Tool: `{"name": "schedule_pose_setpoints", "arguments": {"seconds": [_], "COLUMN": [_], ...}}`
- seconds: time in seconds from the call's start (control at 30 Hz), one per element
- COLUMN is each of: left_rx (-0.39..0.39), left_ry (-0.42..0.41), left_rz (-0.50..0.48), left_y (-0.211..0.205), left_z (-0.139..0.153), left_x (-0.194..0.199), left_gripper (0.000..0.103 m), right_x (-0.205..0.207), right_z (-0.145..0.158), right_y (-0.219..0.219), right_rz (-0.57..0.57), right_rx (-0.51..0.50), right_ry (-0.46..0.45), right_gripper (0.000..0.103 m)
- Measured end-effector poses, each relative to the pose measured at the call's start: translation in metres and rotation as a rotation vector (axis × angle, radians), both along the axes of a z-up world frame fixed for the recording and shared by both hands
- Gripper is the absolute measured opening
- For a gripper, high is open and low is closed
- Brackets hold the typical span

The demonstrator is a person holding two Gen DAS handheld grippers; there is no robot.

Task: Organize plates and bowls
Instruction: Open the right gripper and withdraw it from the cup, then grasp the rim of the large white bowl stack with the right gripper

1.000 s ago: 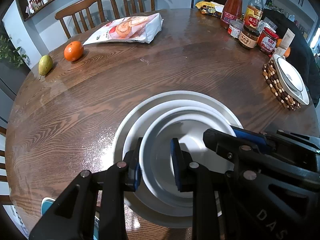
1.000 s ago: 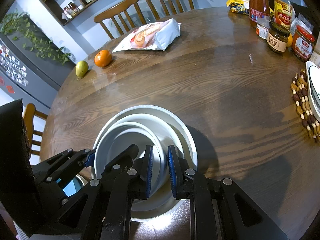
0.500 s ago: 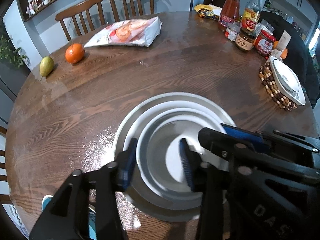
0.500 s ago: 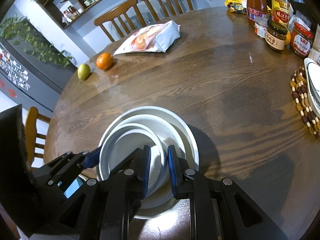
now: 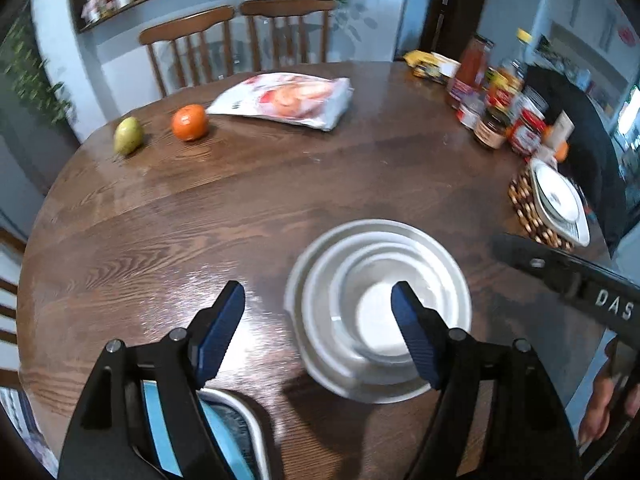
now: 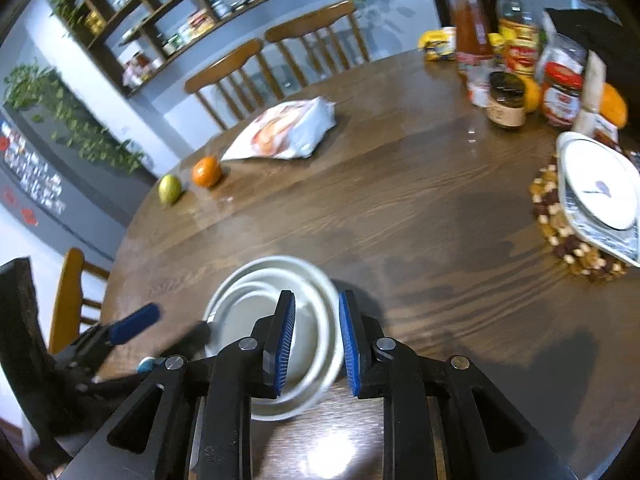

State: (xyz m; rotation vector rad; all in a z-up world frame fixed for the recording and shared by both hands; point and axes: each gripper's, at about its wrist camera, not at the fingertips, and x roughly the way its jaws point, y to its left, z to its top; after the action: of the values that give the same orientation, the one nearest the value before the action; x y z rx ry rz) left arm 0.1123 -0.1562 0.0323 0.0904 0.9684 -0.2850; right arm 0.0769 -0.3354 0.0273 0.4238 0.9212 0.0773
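Left wrist view: the left gripper (image 5: 318, 312) hangs above the round wooden table (image 5: 256, 208) with its jaws spread wide, empty.
Stack: the nested white bowls and plates (image 5: 378, 308) sit near the table's near edge, toward its right side.
Right wrist view: the right gripper (image 6: 316, 342) has its jaws parted a little, straddling the stack's near right rim (image 6: 334, 344); whether they pinch it I cannot tell.
Other dish: a white plate (image 6: 600, 192) rests on a beaded trivet (image 6: 560, 236) at the right edge.
Handling: likely stiff, glazed, slippery and breakable ceramic; best held at the rim.
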Motion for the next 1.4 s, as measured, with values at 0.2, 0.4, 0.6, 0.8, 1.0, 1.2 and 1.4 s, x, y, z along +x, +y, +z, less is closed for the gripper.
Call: {"name": "schedule_pose_setpoints", "arguments": {"seconds": [0.2,0.4,0.6,0.8,1.0,1.2,1.4], "left_rx": [0.002,-0.007,-0.025,-0.055,-0.032,-0.043,-0.040], "left_ry": [0.087,0.177,0.239,0.281,0.305,0.279,0.244], "left_rz": [0.074,0.093,0.133,0.138,0.124,0.098,0.058], "left_y": [0.027,0.031,0.041,0.044,0.037,0.031,0.018], "left_z": [-0.011,-0.030,-0.041,-0.045,-0.053,-0.051,-0.048], "left_x": [0.015,0.026,0.033,0.037,0.040,0.037,0.029], "left_gripper": [0.075,0.075,0.075,0.076,0.073,0.048,0.018], "right_x": [0.000,0.004,0.008,0.011,0.019,0.023,0.022], "right_z": [-0.024,-0.052,-0.058,-0.057,-0.062,-0.065,-0.060], "right_y": [-0.019,-0.020,-0.023,-0.022,-0.015,-0.005,0.002], "right_rz": [-0.003,0.026,0.020,0.025,0.043,0.088,0.095], "right_rx": [0.060,0.148,0.183,0.180,0.138,0.140,0.134], "right_ry": [0.096,0.165,0.183,0.197,0.240,0.216,0.179], "right_gripper": [0.036,0.036,0.036,0.036,0.036,0.020,0.010]}}
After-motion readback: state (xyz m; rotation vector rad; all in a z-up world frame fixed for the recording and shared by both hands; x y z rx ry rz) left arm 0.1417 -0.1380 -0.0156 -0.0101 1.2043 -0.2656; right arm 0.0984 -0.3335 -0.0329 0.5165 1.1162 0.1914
